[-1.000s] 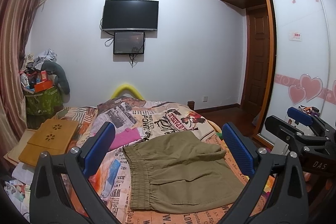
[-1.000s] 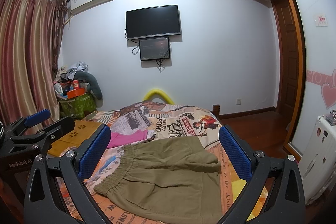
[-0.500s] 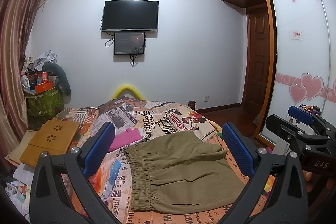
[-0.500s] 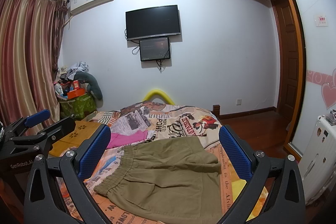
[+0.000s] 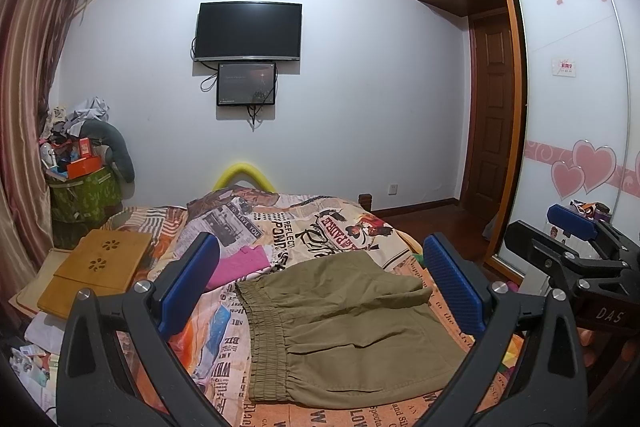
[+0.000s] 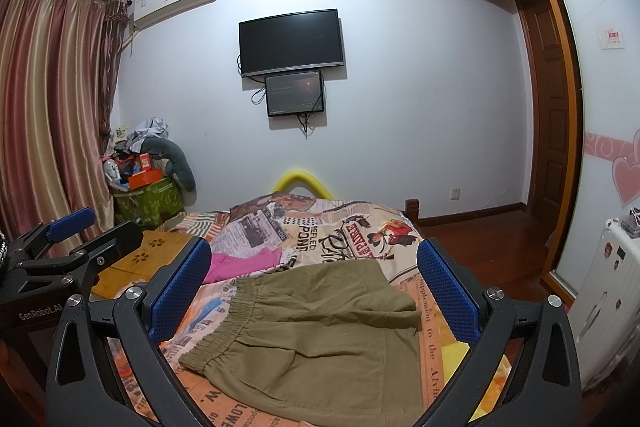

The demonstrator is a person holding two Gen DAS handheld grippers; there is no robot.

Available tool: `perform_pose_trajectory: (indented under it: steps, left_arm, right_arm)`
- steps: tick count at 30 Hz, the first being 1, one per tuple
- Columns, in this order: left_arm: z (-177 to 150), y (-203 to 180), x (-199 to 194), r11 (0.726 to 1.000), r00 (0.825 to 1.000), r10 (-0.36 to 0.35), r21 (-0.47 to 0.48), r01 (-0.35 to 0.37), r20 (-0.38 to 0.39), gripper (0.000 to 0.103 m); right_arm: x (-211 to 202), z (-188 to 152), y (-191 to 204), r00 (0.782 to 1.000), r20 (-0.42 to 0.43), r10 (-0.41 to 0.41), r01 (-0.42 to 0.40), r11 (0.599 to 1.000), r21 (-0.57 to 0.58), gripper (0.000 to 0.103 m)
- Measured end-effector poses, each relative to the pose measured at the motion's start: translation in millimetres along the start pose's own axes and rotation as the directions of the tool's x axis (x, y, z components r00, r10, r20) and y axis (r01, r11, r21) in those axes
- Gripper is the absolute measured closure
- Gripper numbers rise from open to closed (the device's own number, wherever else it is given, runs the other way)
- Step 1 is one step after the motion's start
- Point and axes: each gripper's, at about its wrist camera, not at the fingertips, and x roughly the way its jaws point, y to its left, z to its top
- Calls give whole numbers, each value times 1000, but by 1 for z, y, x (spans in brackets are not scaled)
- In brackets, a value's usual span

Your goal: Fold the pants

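Nothing really changed over the last second: both views were near identical to the earlier ones, only a slight camera drift. My left gripper (image 5: 320,283) hung above the bed (image 5: 320,227) with its blue pads spread wide, nothing between them. My right gripper (image 6: 316,287) was equally spread and empty, level beside it.

The khaki shorts (image 5: 344,327) lay flat on the newspaper-print bedsheet (image 6: 332,231), lower centre of both frames, elastic waistband (image 5: 260,331) toward frame left, leg hems toward the right. One leg already looked laid over the other. A pink garment (image 5: 240,265) sat just beyond the waistband.

Read: no contact yet, so I judged the next fold as not begun. Next up was likely dropping onto an edge.
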Motion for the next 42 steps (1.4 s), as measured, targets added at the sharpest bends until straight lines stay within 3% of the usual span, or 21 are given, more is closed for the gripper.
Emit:
perform_pose_trajectory:
  steps: [16,26,32,39,42]
  left_arm:
    - [-1,-1,13,1000,1000,5,1,-5,-26,0]
    - [-22,13,77,999,985,36,4,-36,-170,0]
    - [-51,31,135,994,950,107,16,-107,-294,0]
    - [-88,69,198,985,882,154,1,-172,-446,0]
    - [-102,83,221,985,849,144,-9,-172,-508,15]
  right_arm:
    - [7,-1,-4,1000,-20,-6,6,1000,9,1]
    - [40,-19,-36,989,-109,-102,102,995,-4,1]
    - [70,-37,-75,963,-220,-158,163,987,4,1]
    - [96,-54,-110,929,-315,-194,206,978,6,1]
    - [117,-68,-125,903,-384,-194,210,978,-2,1]
